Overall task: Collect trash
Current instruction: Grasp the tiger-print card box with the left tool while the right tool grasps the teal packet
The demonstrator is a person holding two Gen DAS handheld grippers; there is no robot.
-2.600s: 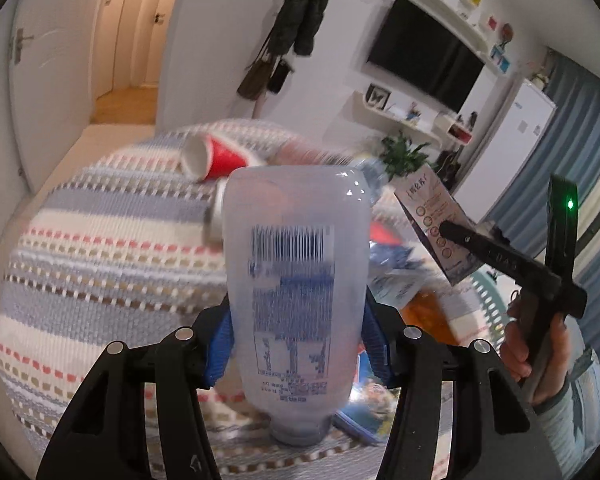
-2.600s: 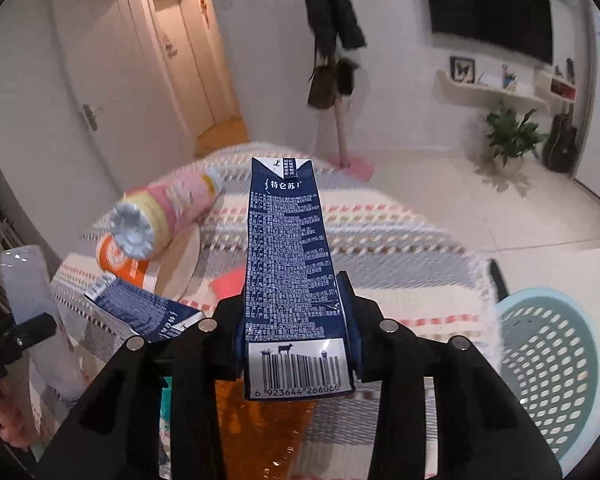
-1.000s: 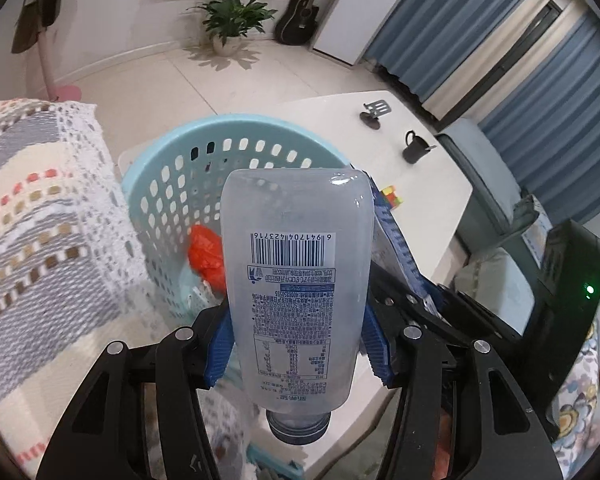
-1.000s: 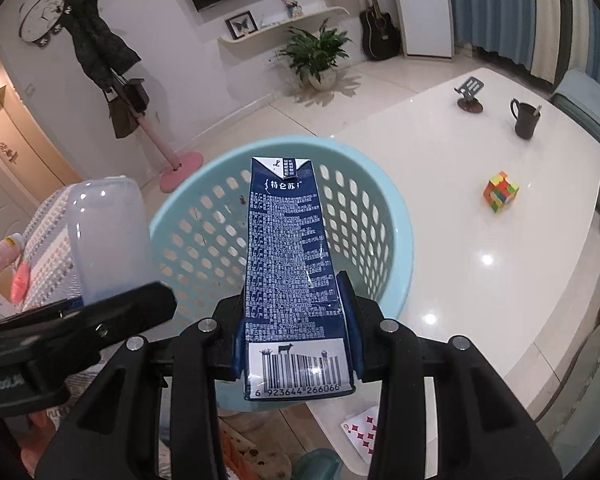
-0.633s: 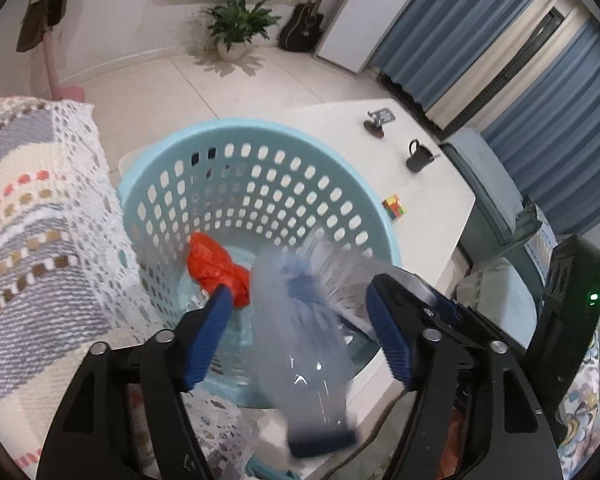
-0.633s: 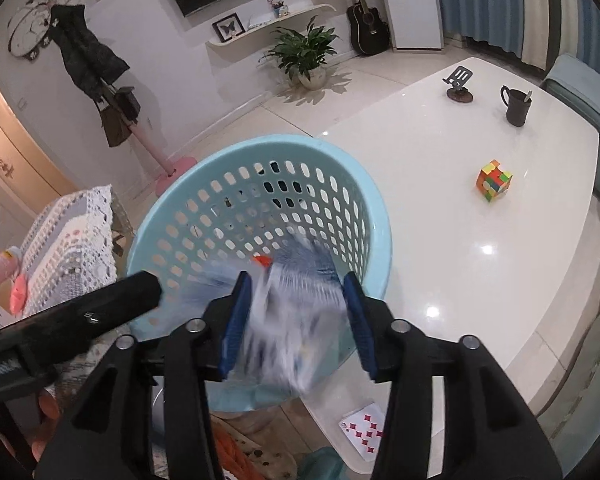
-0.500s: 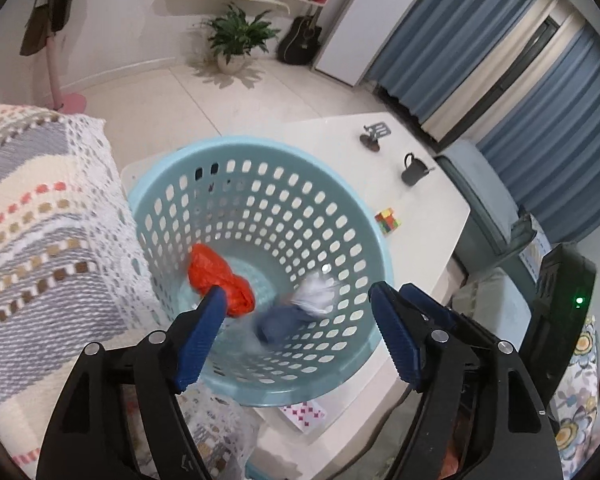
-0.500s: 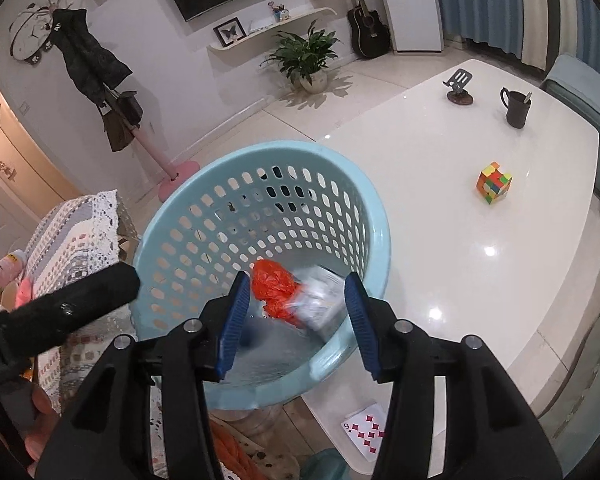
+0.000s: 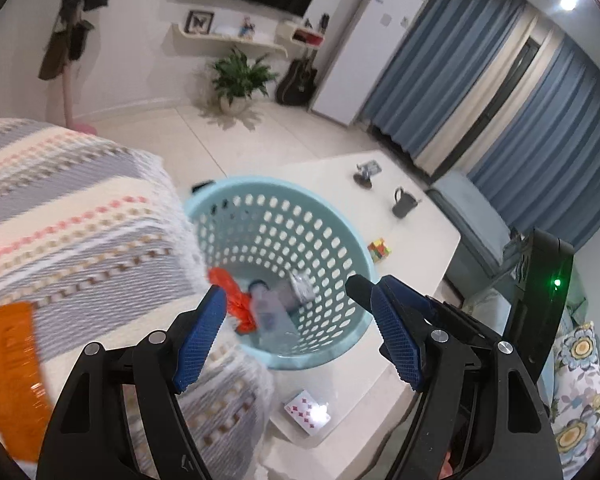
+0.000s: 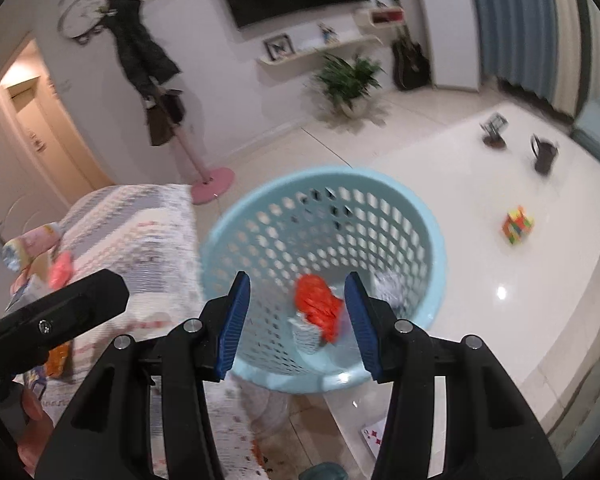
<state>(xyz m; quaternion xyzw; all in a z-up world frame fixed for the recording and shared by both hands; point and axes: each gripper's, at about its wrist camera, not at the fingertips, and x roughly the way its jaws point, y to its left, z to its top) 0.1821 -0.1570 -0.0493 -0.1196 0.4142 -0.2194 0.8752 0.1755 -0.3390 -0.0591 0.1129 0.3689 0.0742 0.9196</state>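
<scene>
While the clear bottle (image 9: 274, 314) lies in the blue basket (image 9: 328, 332) beside an orange wrapper (image 10: 316, 304) and what may be the carton (image 10: 306, 334), both grippers hang above, empty: left gripper (image 9: 296, 334) wide, right gripper (image 10: 296, 316) narrower, each having just been opening.

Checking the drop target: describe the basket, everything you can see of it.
The basket is round, light blue, apparently plastic, with a smooth solid rim and walls pierced by rows of small holes. It stands upright with its mouth open, between the striped cloth and the white table; whether it touches either is unclear. Inside lie a crumpled orange-red bag, a clear bottle and a blurred carton. Both grippers are above it, touching nothing.
</scene>
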